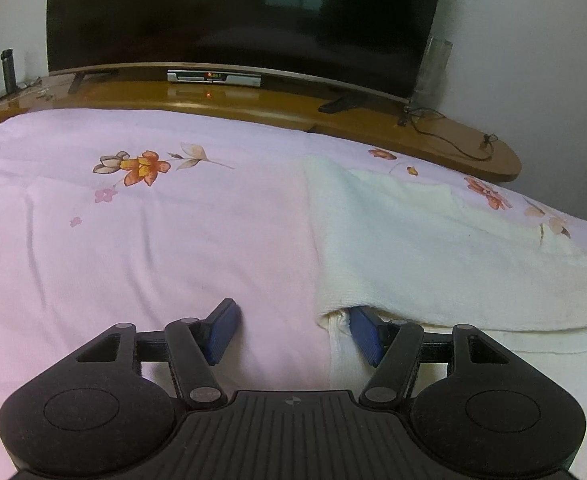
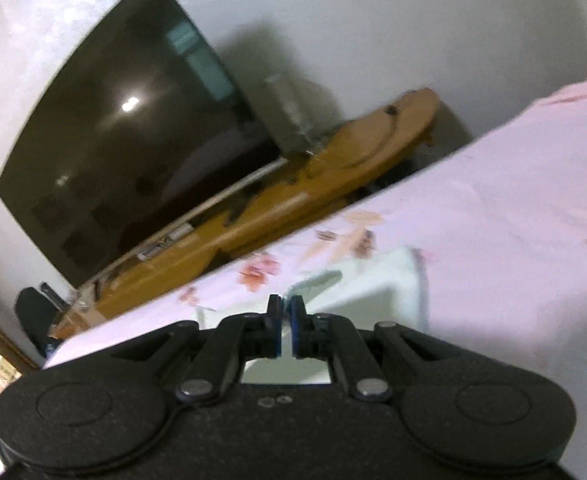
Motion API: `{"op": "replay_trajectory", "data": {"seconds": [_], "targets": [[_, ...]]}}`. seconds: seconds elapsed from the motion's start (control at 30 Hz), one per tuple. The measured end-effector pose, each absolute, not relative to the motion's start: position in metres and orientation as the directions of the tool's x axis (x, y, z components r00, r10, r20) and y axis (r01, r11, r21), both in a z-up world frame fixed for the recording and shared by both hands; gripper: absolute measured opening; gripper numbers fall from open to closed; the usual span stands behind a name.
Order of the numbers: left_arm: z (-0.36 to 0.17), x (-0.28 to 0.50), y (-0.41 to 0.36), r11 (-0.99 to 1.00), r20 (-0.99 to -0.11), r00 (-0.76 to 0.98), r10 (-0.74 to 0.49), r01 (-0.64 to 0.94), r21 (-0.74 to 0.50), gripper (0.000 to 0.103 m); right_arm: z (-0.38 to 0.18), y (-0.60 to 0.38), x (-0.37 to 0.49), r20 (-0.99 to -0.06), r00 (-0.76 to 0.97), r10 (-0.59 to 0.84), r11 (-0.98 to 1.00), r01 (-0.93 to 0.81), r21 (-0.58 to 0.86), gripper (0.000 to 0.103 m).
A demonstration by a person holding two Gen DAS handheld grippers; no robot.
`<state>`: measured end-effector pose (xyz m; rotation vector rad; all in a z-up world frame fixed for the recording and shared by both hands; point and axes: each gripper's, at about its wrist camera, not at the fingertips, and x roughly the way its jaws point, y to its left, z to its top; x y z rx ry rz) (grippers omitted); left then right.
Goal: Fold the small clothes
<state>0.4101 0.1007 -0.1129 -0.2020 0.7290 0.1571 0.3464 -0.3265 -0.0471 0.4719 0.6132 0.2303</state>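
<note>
Meanwhile, the right claw (image 2: 286, 312) pinches the white cloth (image 1: 433, 240) shut, the left claw (image 1: 293, 332) gapes empty, so the fold could slide askew.

A large dark television (image 1: 245, 12) stands on a long wooden stand (image 1: 253, 100), with a silver set-top box (image 1: 214, 77) under it. A pink flowered bedsheet (image 1: 133, 220) covers the bed.

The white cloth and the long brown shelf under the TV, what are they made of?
The white cloth looks like soft terry towelling: its surface is nubbly and matte, and it drapes in loose folds. The brown shelf looks like wood with a glossy varnish, since a small red light reflects in its top. It could be a wood-look coating instead; the pictures can't settle that.
</note>
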Motion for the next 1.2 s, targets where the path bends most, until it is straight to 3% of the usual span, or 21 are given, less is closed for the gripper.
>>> {"op": "replay_trajectory", "data": {"seconds": [0.2,0.47,0.83,0.97,1.2], "targets": [[-0.113,0.410,0.101,0.968,-0.674,0.735,0.067,-0.211,-0.134,0.063,-0.086,-0.341,0.350,-0.595,0.739,0.314,0.884,0.000,0.467,0.005],[-0.114,0.409,0.106,0.966,-0.673,0.738,0.050,-0.207,-0.156,0.063,-0.085,-0.342,0.332,-0.570,0.762,0.307,0.882,-0.002,0.472,0.005],[-0.115,0.407,0.108,0.968,-0.668,0.743,0.040,-0.194,-0.157,0.063,-0.102,-0.352,0.332,-0.607,0.741,0.287,0.879,0.048,0.475,0.005],[-0.115,0.406,0.109,0.969,-0.666,0.745,0.037,-0.189,-0.158,0.063,-0.092,-0.352,0.324,-0.572,0.766,0.294,0.875,0.025,0.483,0.005],[-0.109,0.384,0.128,0.956,-0.645,0.764,0.018,-0.202,-0.212,0.063,-0.101,-0.354,0.326,-0.609,0.744,0.273,0.890,0.044,0.453,0.005]]}}
